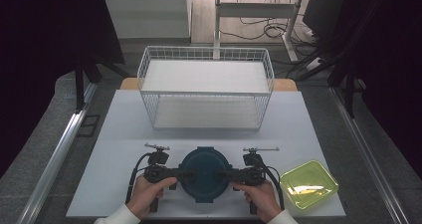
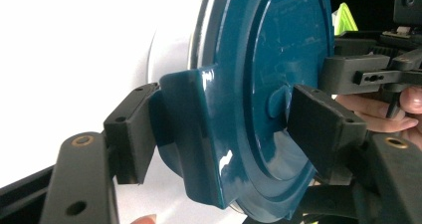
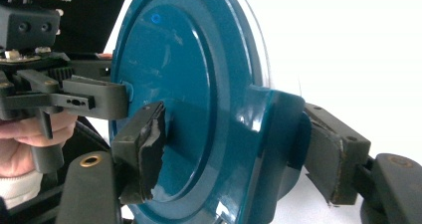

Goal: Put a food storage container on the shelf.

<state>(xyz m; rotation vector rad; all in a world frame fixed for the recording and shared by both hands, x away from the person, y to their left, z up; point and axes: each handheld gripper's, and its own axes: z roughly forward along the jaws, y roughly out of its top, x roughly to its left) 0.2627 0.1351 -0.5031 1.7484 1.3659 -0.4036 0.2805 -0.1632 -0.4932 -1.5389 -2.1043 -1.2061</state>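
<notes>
A round dark teal container [image 1: 204, 173] with a lid lies on the white table near its front edge. My left gripper [image 1: 186, 174] is clamped on its left side and my right gripper [image 1: 223, 174] on its right side. In the left gripper view the left gripper [image 2: 224, 129] has one jaw on the lid's top face and the other behind a teal side latch [image 2: 191, 134] of the container [image 2: 278, 59]. The right gripper view shows the right gripper [image 3: 234, 152] shut the same way over the opposite latch [image 3: 276, 134] of the container [image 3: 174, 69].
A white wire two-tier basket [image 1: 206, 87] stands at the back middle of the table [image 1: 119, 129]. A yellow-green square dish [image 1: 308, 184] lies at the front right, close to my right hand. Metal rails run along both sides of the table.
</notes>
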